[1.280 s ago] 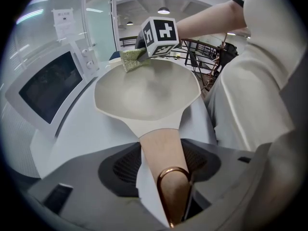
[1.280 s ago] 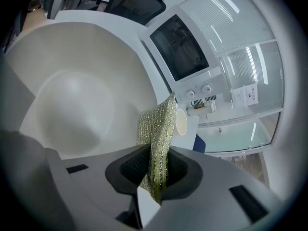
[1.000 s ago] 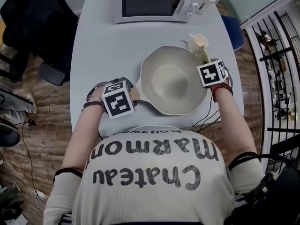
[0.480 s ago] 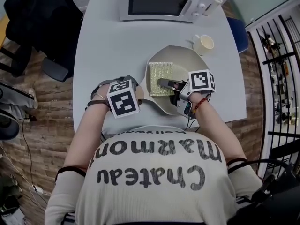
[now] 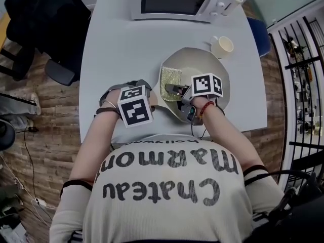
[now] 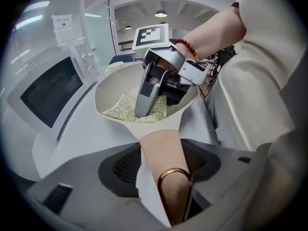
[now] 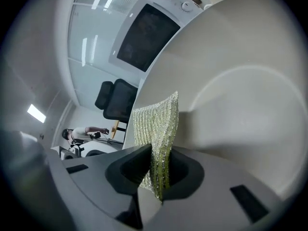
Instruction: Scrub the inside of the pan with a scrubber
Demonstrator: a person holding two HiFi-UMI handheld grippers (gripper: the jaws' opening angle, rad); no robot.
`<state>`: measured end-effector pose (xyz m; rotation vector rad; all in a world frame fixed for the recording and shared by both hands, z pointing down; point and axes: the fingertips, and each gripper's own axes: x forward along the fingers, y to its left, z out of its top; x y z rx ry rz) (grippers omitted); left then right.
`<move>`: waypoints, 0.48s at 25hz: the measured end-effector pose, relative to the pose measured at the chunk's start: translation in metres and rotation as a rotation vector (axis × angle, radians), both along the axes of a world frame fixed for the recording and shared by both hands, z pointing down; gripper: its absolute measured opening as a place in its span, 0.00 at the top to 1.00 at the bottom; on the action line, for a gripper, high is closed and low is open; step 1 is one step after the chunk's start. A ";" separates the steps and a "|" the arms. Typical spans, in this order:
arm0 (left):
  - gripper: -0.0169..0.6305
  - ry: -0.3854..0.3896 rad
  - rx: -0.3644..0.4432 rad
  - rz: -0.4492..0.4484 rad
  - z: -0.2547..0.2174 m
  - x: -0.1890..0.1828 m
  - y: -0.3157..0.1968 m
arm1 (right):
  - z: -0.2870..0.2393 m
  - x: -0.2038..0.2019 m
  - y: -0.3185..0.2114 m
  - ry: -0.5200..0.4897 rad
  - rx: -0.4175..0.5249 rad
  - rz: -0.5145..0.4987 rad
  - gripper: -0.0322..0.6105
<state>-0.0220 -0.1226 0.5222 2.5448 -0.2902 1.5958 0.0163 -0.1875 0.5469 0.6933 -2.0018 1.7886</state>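
Observation:
A cream pan [image 5: 212, 67] [image 6: 110, 88] [image 7: 240, 81] lies on the grey table, its tan handle [image 6: 166, 174] pointing toward me. My left gripper [image 5: 144, 101] [image 6: 166, 186] is shut on that handle. A gold sparkly scrubber [image 5: 170, 77] [image 6: 118, 110] [image 7: 156, 124] rests on the pan's inner left side. My right gripper [image 5: 174, 90] [image 6: 144, 105] [image 7: 156, 174] is shut on the scrubber and presses it against the pan's inside.
A white microwave [image 5: 177, 1] [image 6: 48, 90] stands at the table's far edge. A cream cup [image 5: 223, 46] sits just behind the pan on the right. A black office chair [image 5: 45, 29] is off the table's left side. A metal rack [image 5: 304, 85] stands at the right.
The right gripper came from the pan's right rim into the pan with the scrubber, then slid it left and toward me. The left gripper has held the handle throughout.

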 end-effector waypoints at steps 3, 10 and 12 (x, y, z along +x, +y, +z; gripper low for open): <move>0.56 0.000 -0.003 0.005 0.001 0.000 0.001 | 0.006 0.001 0.005 0.015 -0.068 -0.006 0.86; 0.56 -0.020 -0.004 0.016 0.001 -0.001 0.001 | 0.030 0.017 0.004 0.264 0.028 -0.161 0.86; 0.56 -0.019 -0.005 0.014 0.001 -0.001 0.001 | 0.038 0.027 0.002 0.389 0.089 -0.233 0.86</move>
